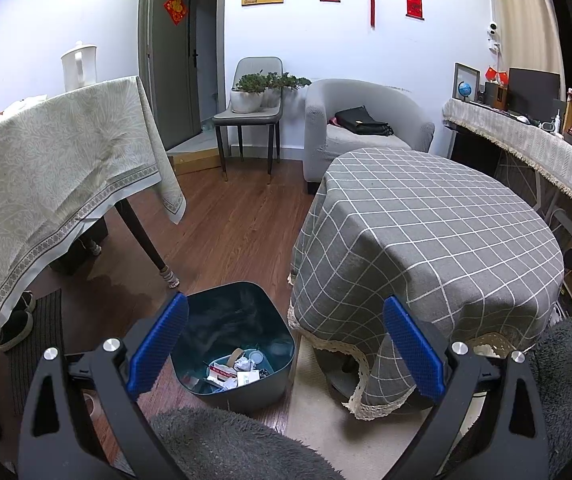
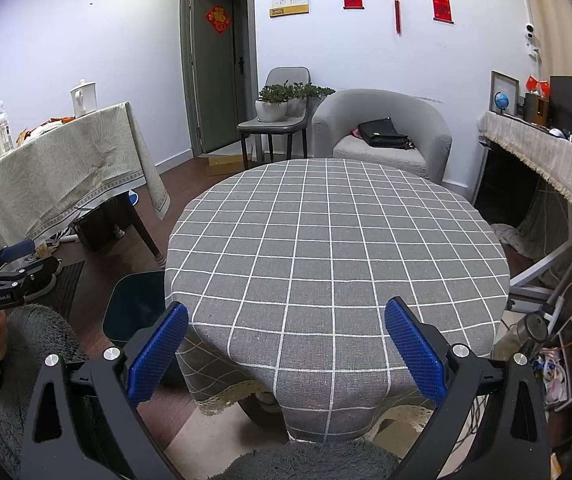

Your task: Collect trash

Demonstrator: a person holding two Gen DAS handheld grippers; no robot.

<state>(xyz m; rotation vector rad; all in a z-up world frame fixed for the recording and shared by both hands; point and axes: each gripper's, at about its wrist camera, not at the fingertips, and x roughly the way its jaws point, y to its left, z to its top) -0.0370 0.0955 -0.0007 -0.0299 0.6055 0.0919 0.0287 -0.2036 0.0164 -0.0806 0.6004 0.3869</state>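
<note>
A dark teal trash bin [image 1: 242, 320] stands on the wood floor left of the round table; crumpled paper, a tape roll and wrappers [image 1: 238, 368] lie in its bottom. My left gripper [image 1: 286, 344] is open and empty, held above the bin's right side. My right gripper [image 2: 286, 344] is open and empty over the near edge of the round table with the grey checked cloth [image 2: 338, 240]. The bin's rim [image 2: 134, 304] shows at the left in the right wrist view, as does the left gripper [image 2: 2, 276] in a hand.
A table with a pale green cloth [image 1: 46, 168] stands at left, shoes [image 1: 16, 324] beneath it. A grey armchair [image 1: 366, 128] with a black bag, a chair with plants [image 1: 250, 108] and a cluttered sideboard [image 1: 534, 140] line the far side.
</note>
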